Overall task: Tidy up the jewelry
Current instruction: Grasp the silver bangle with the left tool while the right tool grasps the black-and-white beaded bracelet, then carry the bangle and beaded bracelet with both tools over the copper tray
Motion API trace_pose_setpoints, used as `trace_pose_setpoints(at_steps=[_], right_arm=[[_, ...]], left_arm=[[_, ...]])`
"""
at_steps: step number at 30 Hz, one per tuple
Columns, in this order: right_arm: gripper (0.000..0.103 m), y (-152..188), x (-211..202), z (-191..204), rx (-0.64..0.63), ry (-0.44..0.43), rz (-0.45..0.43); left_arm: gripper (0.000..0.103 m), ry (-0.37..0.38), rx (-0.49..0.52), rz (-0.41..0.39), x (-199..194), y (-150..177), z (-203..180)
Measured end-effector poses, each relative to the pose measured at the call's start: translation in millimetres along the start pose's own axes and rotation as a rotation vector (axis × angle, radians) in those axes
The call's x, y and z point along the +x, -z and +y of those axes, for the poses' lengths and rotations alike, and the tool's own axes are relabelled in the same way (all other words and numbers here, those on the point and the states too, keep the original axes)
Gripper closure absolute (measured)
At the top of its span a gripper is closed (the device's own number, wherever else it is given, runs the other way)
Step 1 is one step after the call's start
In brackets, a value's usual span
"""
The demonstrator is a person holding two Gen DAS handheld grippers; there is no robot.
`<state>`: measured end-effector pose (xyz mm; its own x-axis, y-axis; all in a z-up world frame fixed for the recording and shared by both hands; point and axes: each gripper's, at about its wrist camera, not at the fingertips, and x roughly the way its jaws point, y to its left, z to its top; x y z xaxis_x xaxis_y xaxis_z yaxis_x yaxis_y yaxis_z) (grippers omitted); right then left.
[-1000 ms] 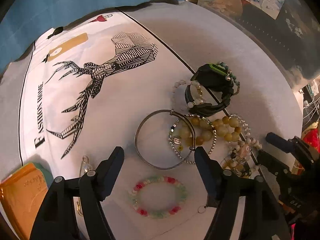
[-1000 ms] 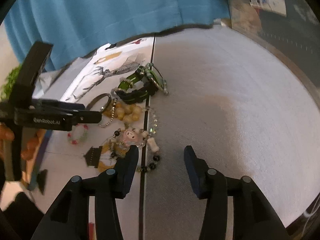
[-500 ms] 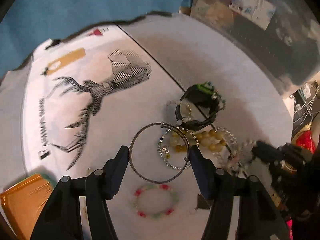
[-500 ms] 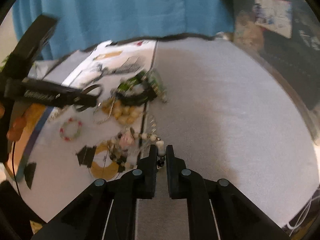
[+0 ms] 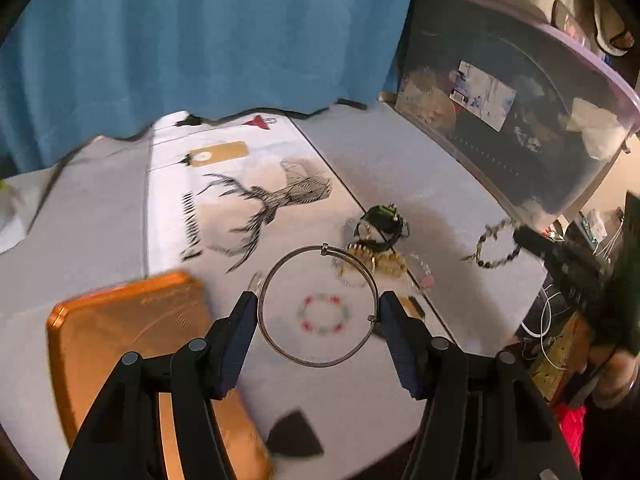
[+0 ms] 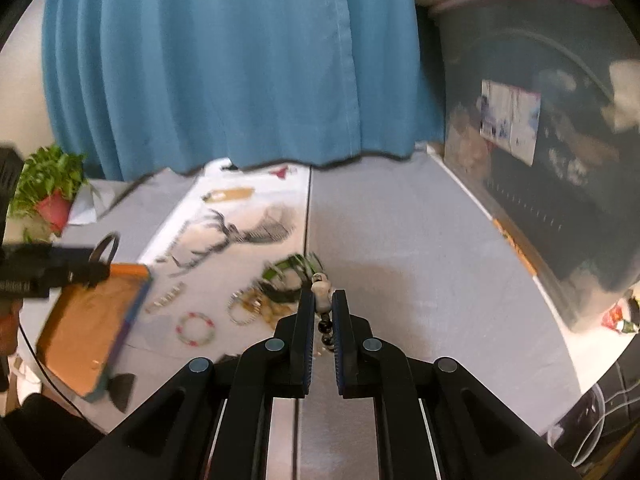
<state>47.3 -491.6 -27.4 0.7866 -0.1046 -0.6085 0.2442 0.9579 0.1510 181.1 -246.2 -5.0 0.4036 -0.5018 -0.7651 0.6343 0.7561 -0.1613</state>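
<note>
My left wrist camera: my left gripper (image 5: 318,312) holds a thin metal bangle (image 5: 317,306) across its width, one pad on each side of the ring, jaws about half spread. The bangle is lifted clear above the white deer-print cloth (image 5: 240,208), my landmark here. Through the ring I see a small bracelet of red, green and white beads (image 5: 323,315) lying on the cloth near its right edge. Beyond the bangle, at that same edge, sits a heap of jewelry (image 5: 378,240): a black and green band and amber beads. An orange tin (image 5: 128,344) lies across the cloth's near left corner, under my left finger (image 5: 236,340). To the right of the cloth, over the grey table (image 5: 420,184), my right gripper (image 5: 532,240) comes in from the side with a dark beaded string (image 5: 494,246) hanging in the air from its tip.

My right wrist camera: my right gripper (image 6: 323,312) is pinched nearly shut on the beaded string (image 6: 322,300), pale beads above the pads, dark ones between them. It is raised over the seam where the deer-print cloth (image 6: 224,232) meets the grey table (image 6: 420,260). The heap (image 6: 280,284) and the red-green bracelet (image 6: 196,329) lie on the cloth's right part. At the cloth's left side my left gripper (image 6: 100,264) carries the bangle (image 6: 106,246) above the orange tin (image 6: 92,332). A potted plant (image 6: 48,192) stands beyond the cloth's far left.
</note>
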Motion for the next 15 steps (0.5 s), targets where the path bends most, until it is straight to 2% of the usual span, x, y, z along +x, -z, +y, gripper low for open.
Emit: trace_pose_setpoints(at_steps=[7, 12, 15], right_arm=[[0.094, 6, -53, 35, -0.051, -0.028, -0.011], [0.094, 37, -86, 66, -0.064, -0.06, 0.016], [0.094, 60, -102, 88, -0.078, -0.092, 0.04]], left_arm=[[0.045, -0.077, -0.058, -0.027, -62, 62, 13], [0.045, -0.16, -0.116, -0.045, -113, 120, 25], [0.045, -0.183, -0.157, -0.053, -138, 154, 30]])
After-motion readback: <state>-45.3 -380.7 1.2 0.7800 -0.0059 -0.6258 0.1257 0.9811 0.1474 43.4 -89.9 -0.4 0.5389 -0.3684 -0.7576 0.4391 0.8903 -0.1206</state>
